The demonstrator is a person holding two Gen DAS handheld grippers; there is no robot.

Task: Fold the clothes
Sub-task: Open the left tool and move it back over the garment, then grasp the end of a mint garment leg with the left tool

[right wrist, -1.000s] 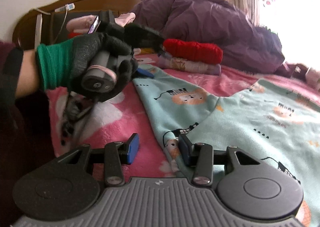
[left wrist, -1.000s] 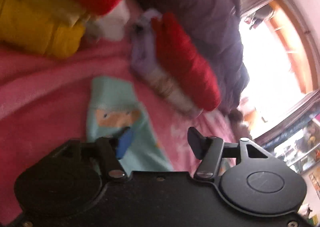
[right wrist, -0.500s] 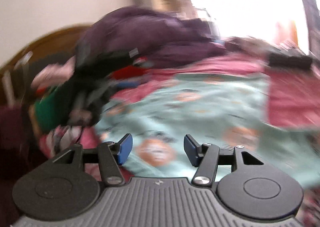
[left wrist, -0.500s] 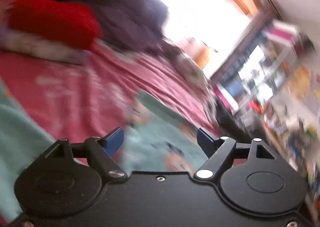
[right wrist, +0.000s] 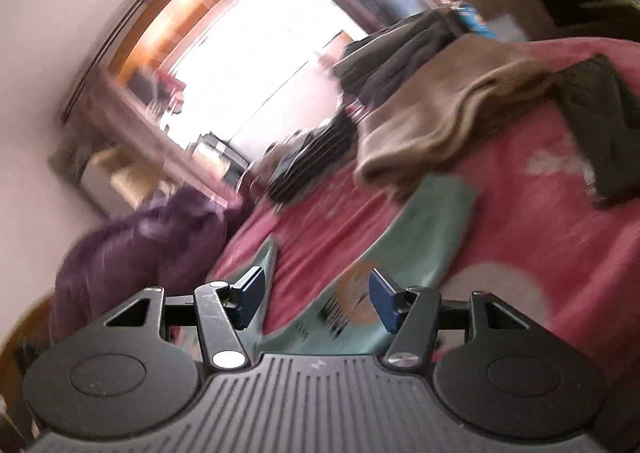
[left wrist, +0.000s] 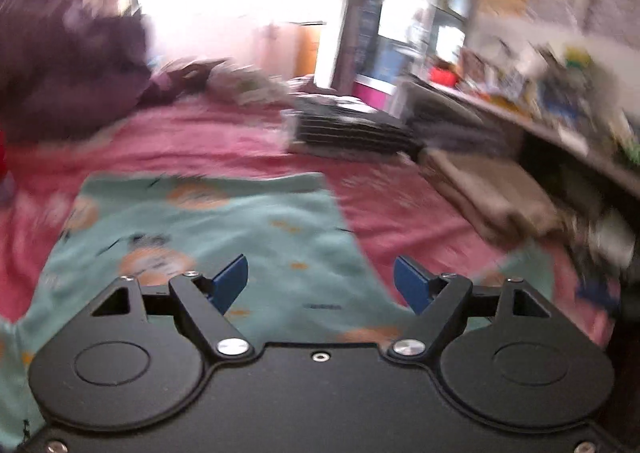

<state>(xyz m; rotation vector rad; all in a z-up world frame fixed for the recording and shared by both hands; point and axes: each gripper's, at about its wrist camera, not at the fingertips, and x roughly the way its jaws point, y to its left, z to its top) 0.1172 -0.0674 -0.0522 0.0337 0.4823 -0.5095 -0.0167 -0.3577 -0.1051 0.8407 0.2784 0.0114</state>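
A teal garment [left wrist: 224, 229] with orange animal prints lies spread flat on the pink bed cover [left wrist: 400, 205]. My left gripper [left wrist: 320, 281] hovers low over its near part, jaws wide apart, nothing between the blue pads. In the right wrist view, which is tilted and blurred, a narrow limb of the teal garment [right wrist: 420, 237] runs away from me across the pink cover [right wrist: 540, 221]. My right gripper [right wrist: 316, 297] stands open above it, holding nothing; its pads do not touch the cloth.
A purple duvet [left wrist: 60, 73] is heaped at the back left. A folded brown garment [left wrist: 492, 197] and a dark striped pile [left wrist: 344, 125] lie at the bed's far right. A cluttered desk [left wrist: 540, 101] borders that side. A dark folded item [right wrist: 600, 125] lies beside the brown garment [right wrist: 440, 109].
Both views have swung away from the headboard and red clothes toward the window and desk. Both pairs of jaws stand wider. The gloved hand with the other gripper has left the right view.
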